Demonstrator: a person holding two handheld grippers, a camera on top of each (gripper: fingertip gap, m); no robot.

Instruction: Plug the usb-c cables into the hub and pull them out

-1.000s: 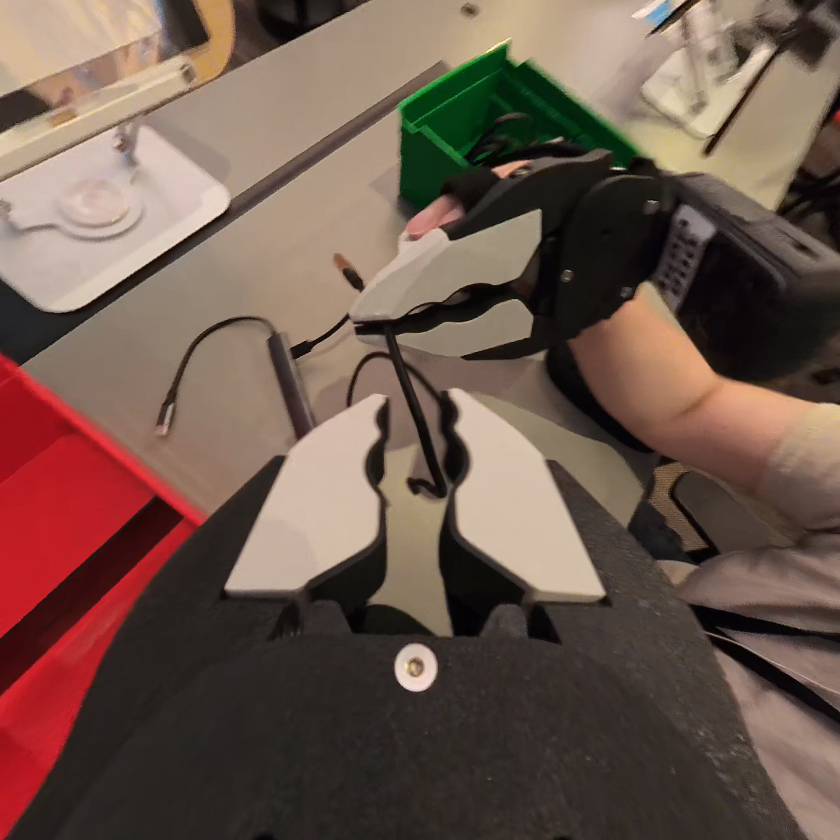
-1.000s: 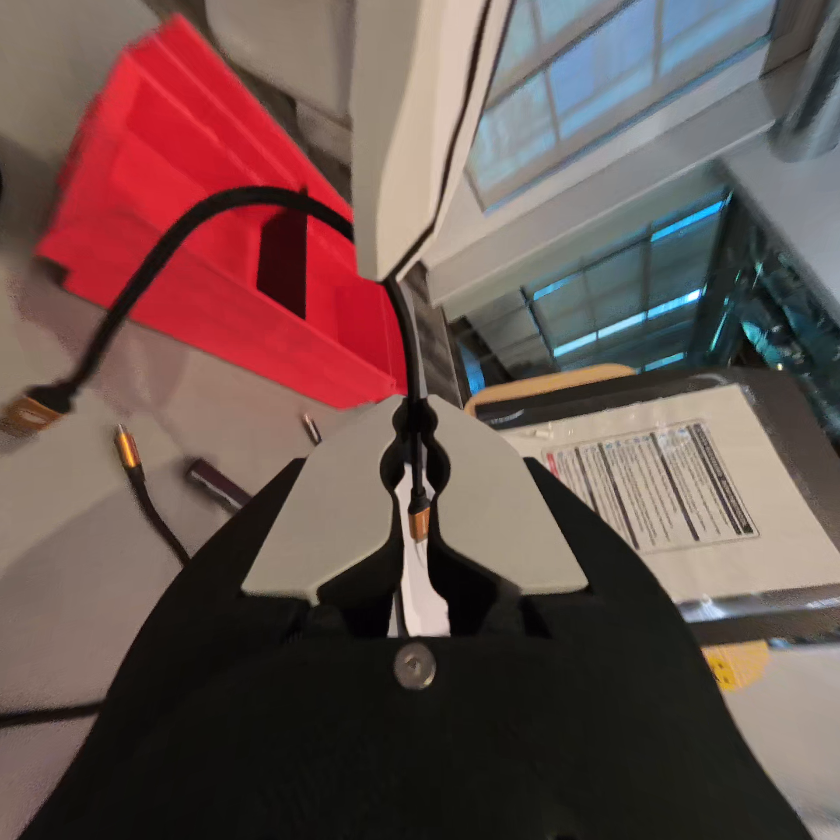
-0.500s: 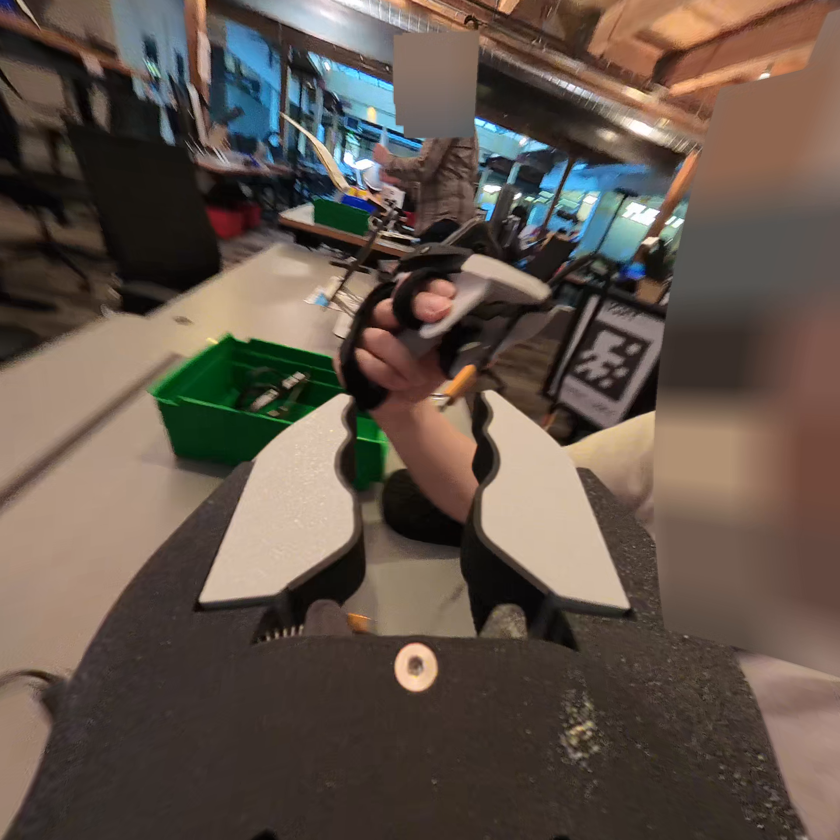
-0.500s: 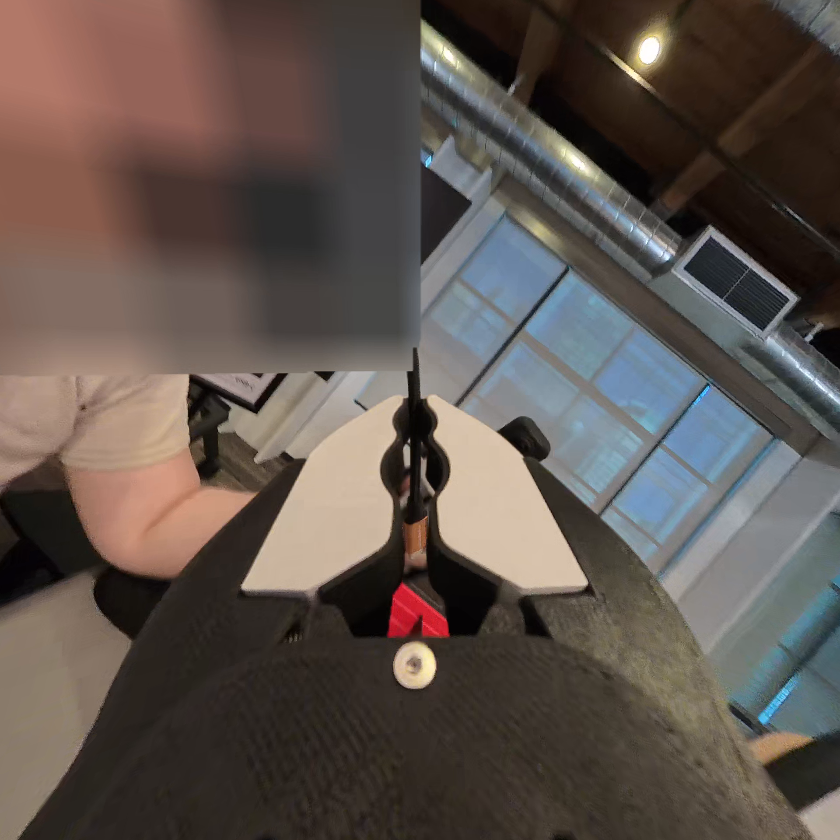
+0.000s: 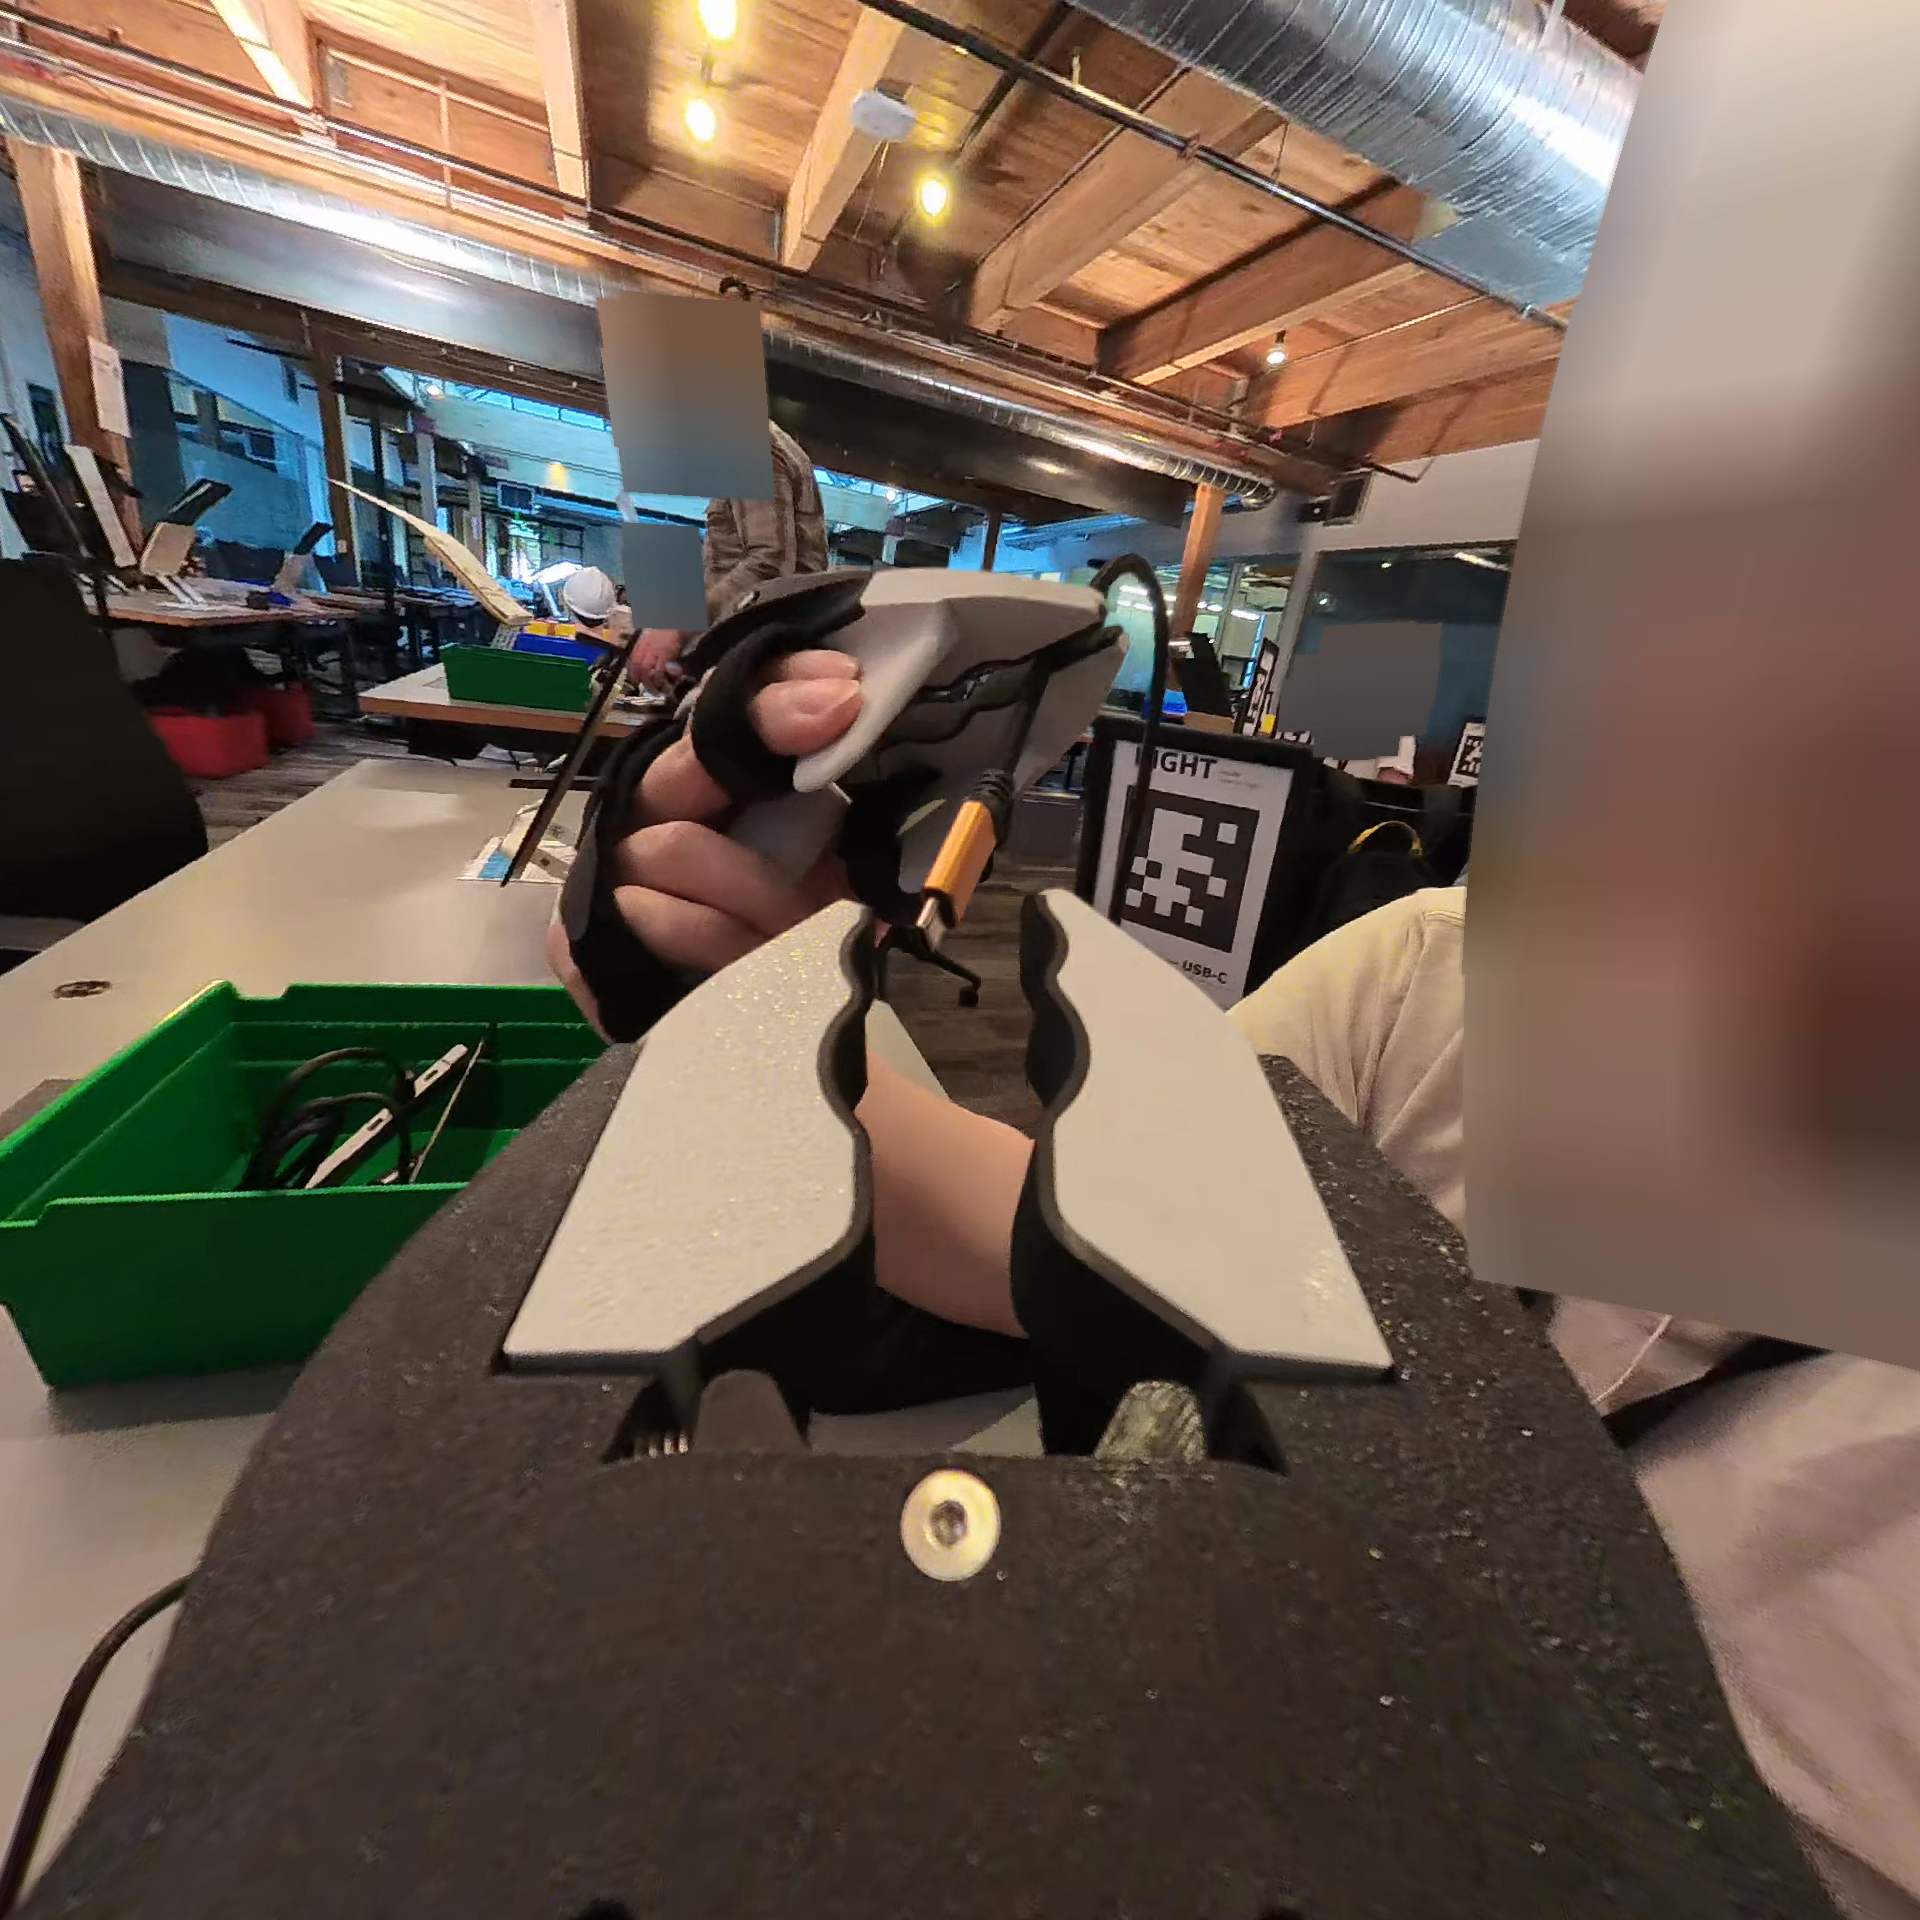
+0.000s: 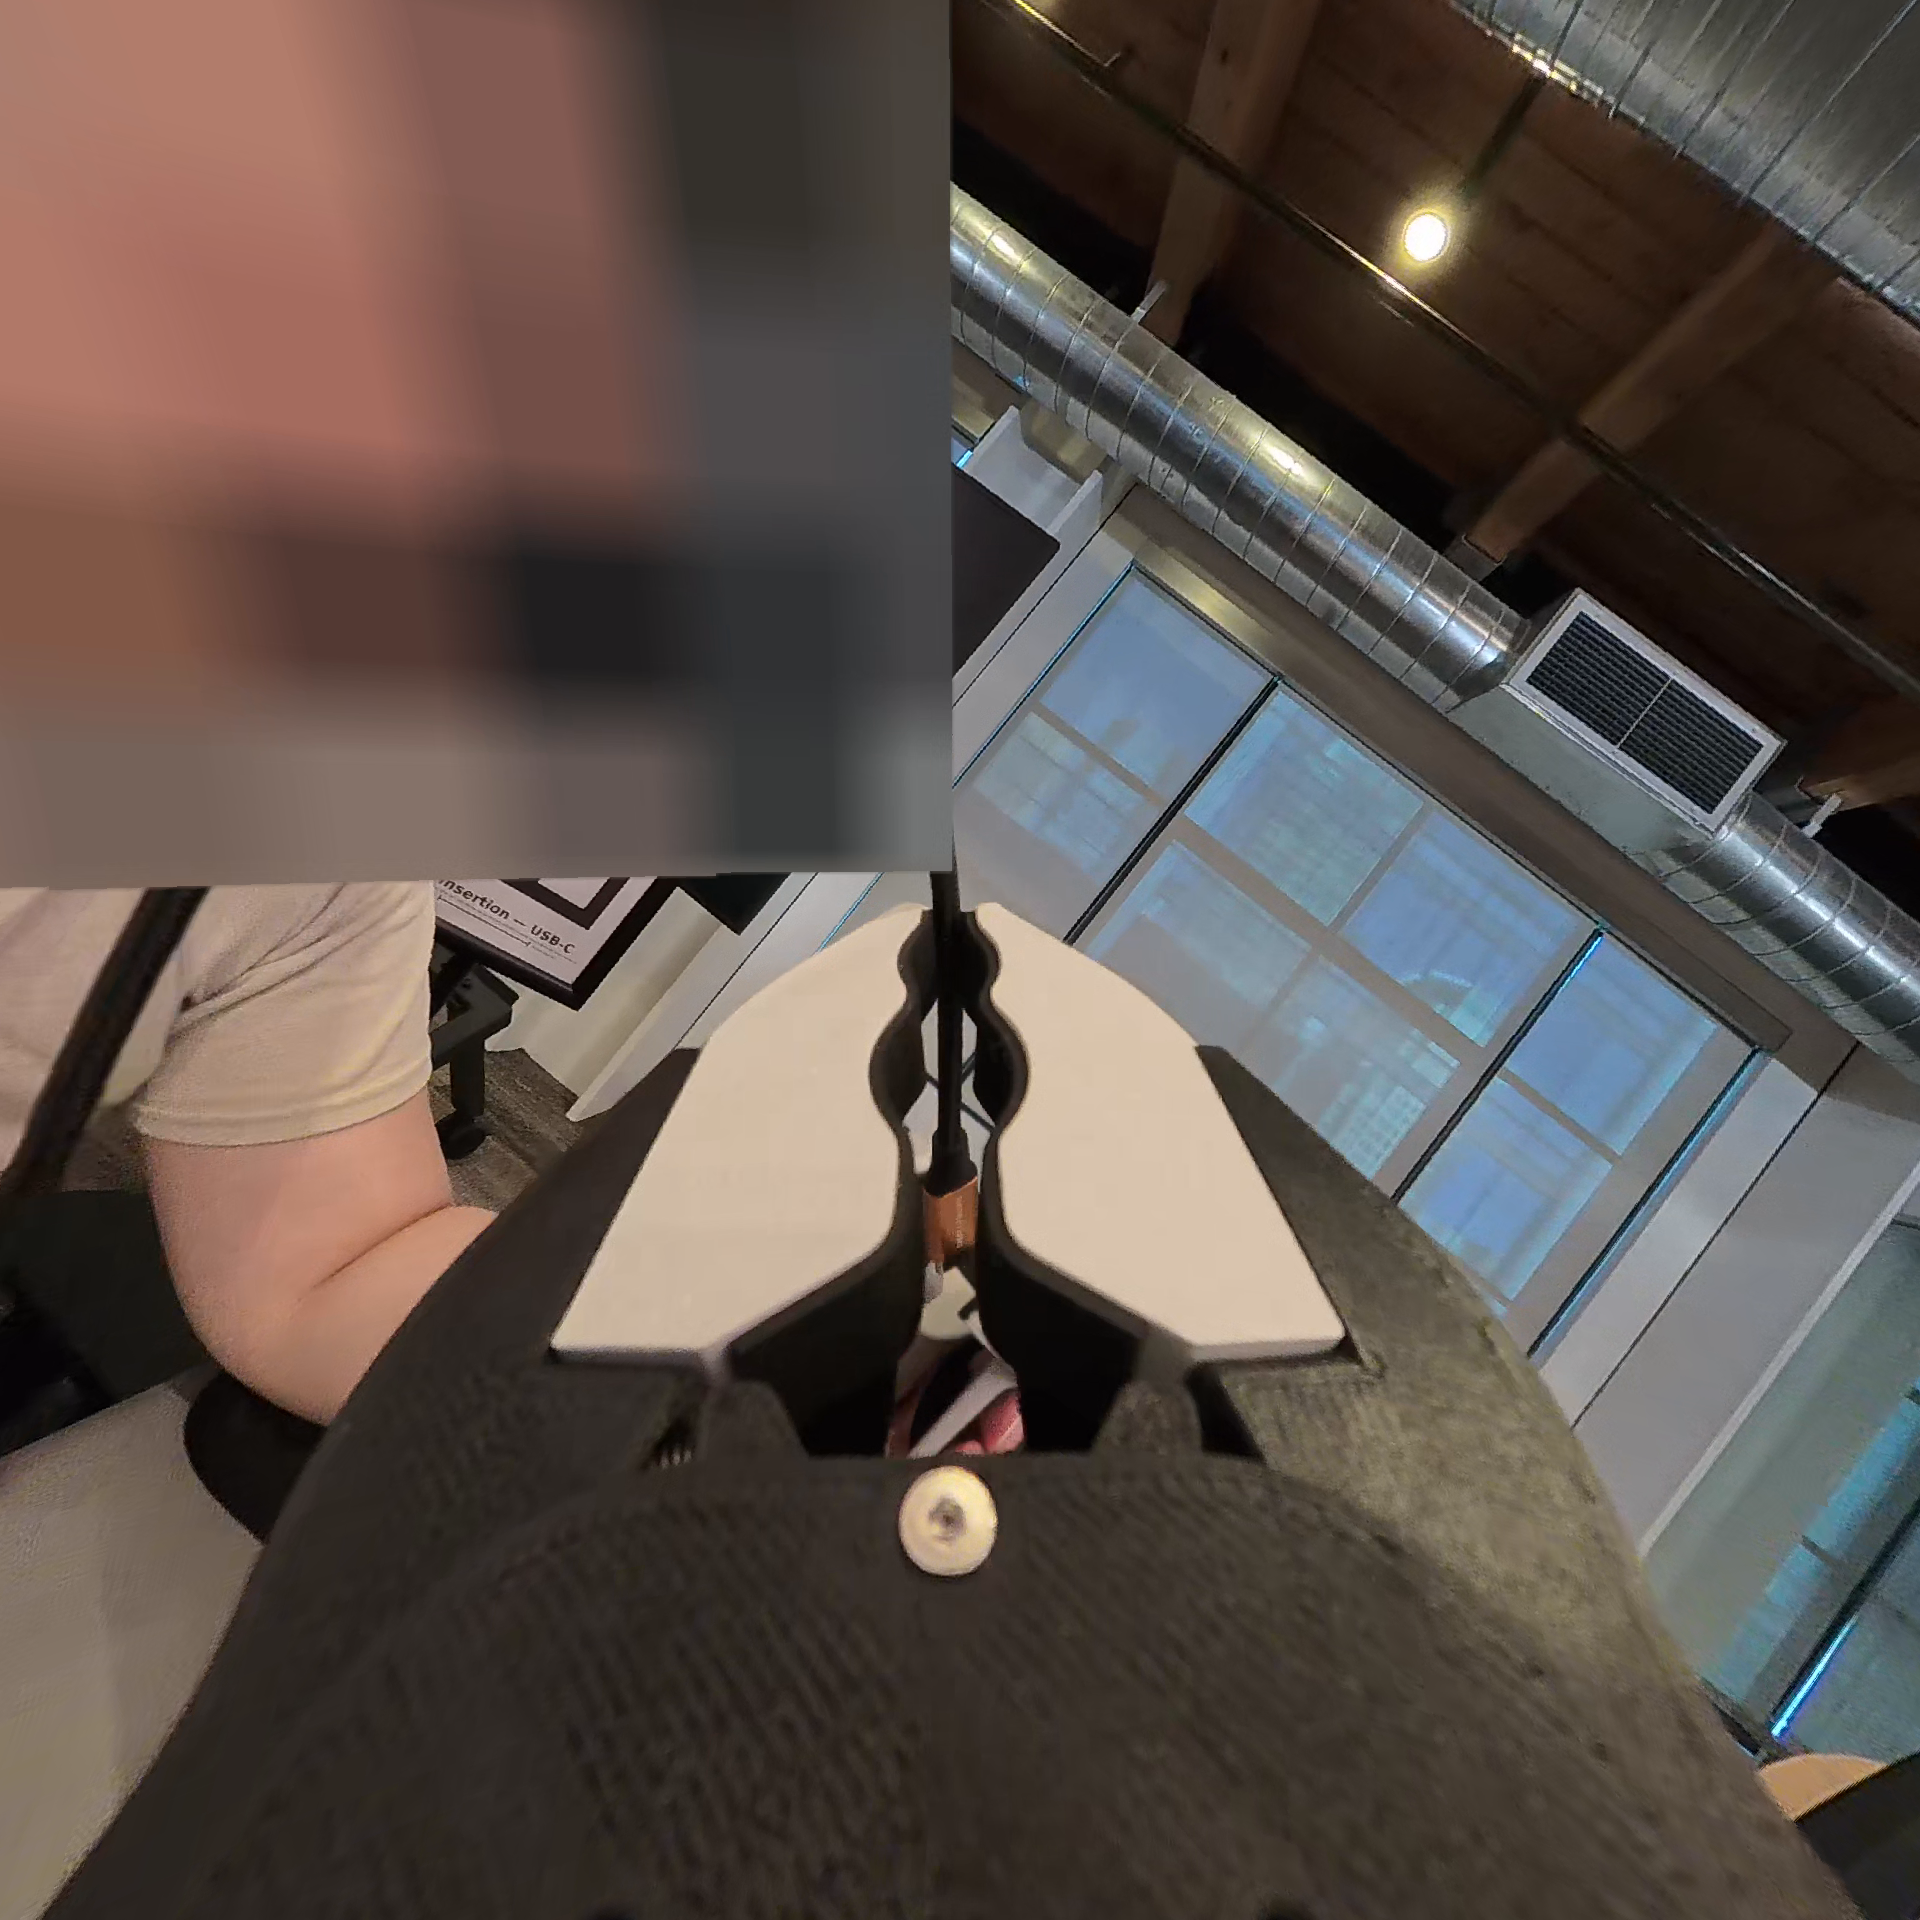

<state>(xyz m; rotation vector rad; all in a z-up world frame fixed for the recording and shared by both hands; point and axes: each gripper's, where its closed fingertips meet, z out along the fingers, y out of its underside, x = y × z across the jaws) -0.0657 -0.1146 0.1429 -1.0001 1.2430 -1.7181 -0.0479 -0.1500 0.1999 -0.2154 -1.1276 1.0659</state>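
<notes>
The right gripper (image 6: 948, 940) is pinching a black usb-c cable (image 6: 945, 1039) between its pressed-together fingers, with the orange plug (image 6: 951, 1216) sitting back toward its own body. In the left wrist view that plug (image 5: 956, 847) is pointing down and slightly left, its long axis aimed into the gap of the left gripper (image 5: 940, 920), which is hanging spread and empty just beneath the tip. So the plug lies directly ahead of and above the left gripper, the nearer one for a handover or re-grip, I judge. Both are being held up in the air; the hub is not in view. On the table (image 5: 312, 883) a green bin (image 5: 135, 1247) is holding dark coiled cables (image 5: 322, 1117) and some slim silvery pieces.
</notes>
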